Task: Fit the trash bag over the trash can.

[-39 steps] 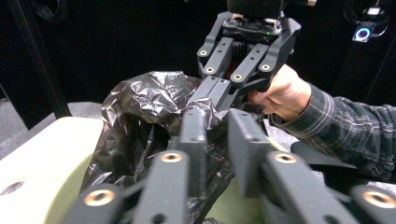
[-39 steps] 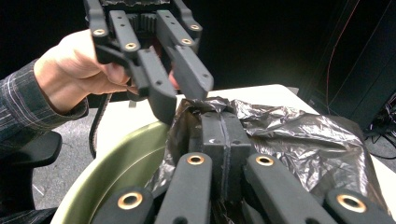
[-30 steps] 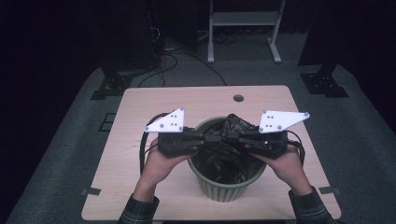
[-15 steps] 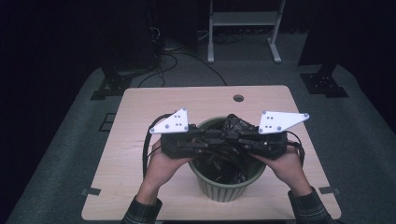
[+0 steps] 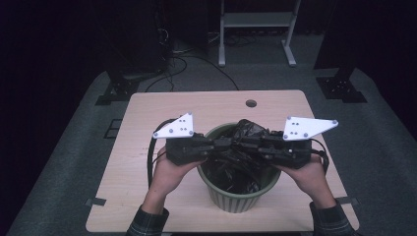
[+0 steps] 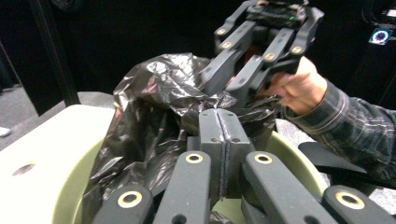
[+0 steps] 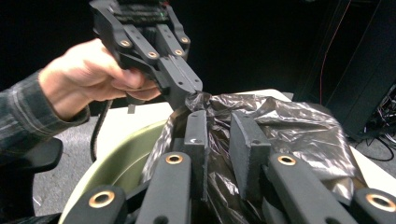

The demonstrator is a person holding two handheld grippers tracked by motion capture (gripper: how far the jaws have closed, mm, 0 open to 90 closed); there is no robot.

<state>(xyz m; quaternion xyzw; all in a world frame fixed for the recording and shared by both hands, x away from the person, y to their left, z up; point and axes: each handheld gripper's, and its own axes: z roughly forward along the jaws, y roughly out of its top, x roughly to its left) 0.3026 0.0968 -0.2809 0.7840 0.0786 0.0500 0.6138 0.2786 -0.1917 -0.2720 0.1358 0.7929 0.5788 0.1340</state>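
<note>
Over the table (image 5: 147,128), right hand-held gripper (image 7: 219,140) jaws have parted (slightly, seemingly).

no readable text, labels or signs

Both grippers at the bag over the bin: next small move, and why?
Probably close the right gripper on the black bag. Its jaws have just been opening and stand apart with film between them, while the left gripper is shut on a fold over the green bin.
</note>
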